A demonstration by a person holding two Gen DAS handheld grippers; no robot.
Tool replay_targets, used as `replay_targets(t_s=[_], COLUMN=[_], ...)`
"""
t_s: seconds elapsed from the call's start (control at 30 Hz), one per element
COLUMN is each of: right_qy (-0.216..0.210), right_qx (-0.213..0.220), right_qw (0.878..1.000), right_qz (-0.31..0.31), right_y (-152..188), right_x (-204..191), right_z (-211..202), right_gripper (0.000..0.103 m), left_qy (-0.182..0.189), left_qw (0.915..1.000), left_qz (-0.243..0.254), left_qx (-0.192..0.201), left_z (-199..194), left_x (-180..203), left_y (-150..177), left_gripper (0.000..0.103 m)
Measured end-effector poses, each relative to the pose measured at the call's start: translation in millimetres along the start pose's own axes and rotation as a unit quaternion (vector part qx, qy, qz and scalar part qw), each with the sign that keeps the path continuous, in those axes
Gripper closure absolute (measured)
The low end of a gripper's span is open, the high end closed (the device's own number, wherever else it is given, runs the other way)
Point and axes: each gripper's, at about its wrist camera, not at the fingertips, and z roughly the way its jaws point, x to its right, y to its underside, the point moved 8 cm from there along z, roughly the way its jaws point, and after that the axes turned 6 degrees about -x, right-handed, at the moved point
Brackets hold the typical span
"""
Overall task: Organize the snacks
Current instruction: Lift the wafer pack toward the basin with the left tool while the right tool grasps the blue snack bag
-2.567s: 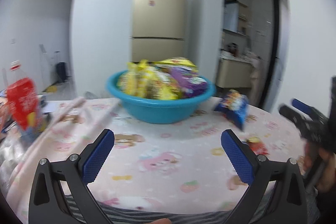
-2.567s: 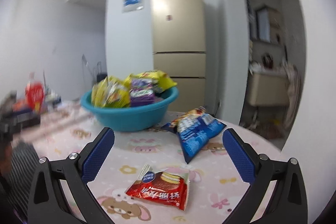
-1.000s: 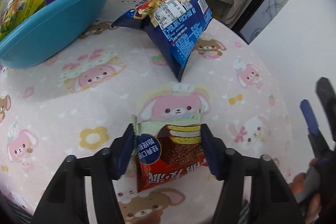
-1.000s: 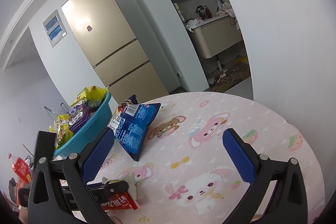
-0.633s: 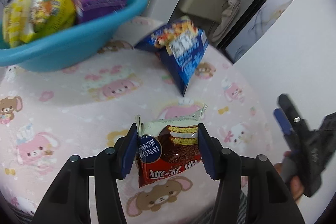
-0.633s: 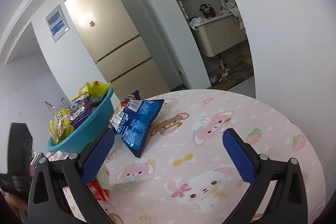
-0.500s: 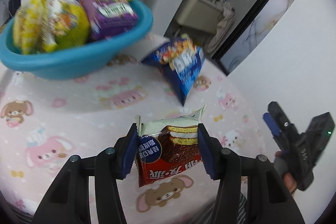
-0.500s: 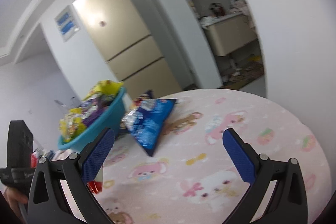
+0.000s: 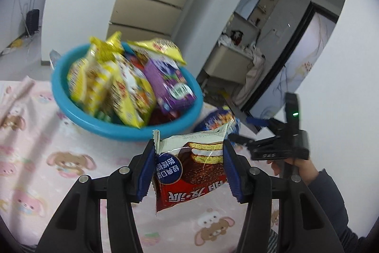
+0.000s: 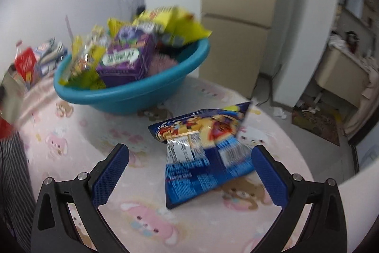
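Note:
My left gripper point(image 9: 188, 166) is shut on a red chocolate pie packet point(image 9: 189, 172) and holds it above the pink table, in front of the teal basin point(image 9: 113, 127) that is heaped with yellow and purple snack packs. My right gripper point(image 10: 189, 172) is open and empty, its jaws on either side of a blue chip bag point(image 10: 206, 155) lying on the tablecloth. The basin point(image 10: 146, 94) stands just behind that bag. The chip bag point(image 9: 218, 120) also peeks out behind the packet in the left wrist view, beside the right gripper's body point(image 9: 281, 144).
The round table has a pink cartoon tablecloth point(image 10: 78, 134). A red carton and boxes point(image 10: 35, 61) stand at its far left. A beige fridge point(image 10: 236, 23) stands behind the table, and the table's edge curves round on the right.
My left gripper lifted the red packet and carried it toward the basin. My right gripper swung down and left over the blue chip bag, still open.

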Motion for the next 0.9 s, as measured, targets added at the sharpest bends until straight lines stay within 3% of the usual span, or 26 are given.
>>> replay_targets(t_s=[0.1,0.37,0.43,0.47,0.57,0.77,0.9], right_qy=[0.019,0.038,0.051,0.056,0.043,0.031,0.015], right_qx=[-0.031,-0.059,-0.063,-0.063,-0.056,-0.021,0.040], right_qw=[0.999,0.997,0.997,0.996,0.998,0.999,0.999], right_qz=[-0.003,-0.010,-0.013,-0.015,-0.002,0.024,0.034], right_y=[-3.6,3.5,5.7,7.6,10.5,10.1,-10.5], right_x=[5.3,13.8,16.1,18.1,25.0,31.5,24.7], right_z=[26.3,51.0,52.3,51.9,45.2,14.5,-29.9], right_gripper=[0.000,0.000,0.009,0.018,0.028,0.028,0.028], left_qy=[-0.007,0.002,-0.001,-0.002,-0.002,-0.001,-0.002], left_qw=[0.9999,0.9994,0.9994,0.9994,0.9994,0.9992,0.9987], left_qz=[-0.008,-0.029,-0.030,-0.029,-0.029,-0.033,-0.038], left_qx=[0.014,0.019,0.018,0.018,0.019,0.024,0.033], left_z=[-10.1,-13.3,-12.4,-12.1,-11.9,-14.7,-20.3], left_x=[-13.7,-33.6,-35.0,-35.0,-34.4,-34.0,-37.7], left_y=[-7.8,-13.7,-12.2,-12.1,-11.7,-11.8,-14.3], left_gripper=[0.047,0.047,0.047,0.047,0.047,0.047,0.047])
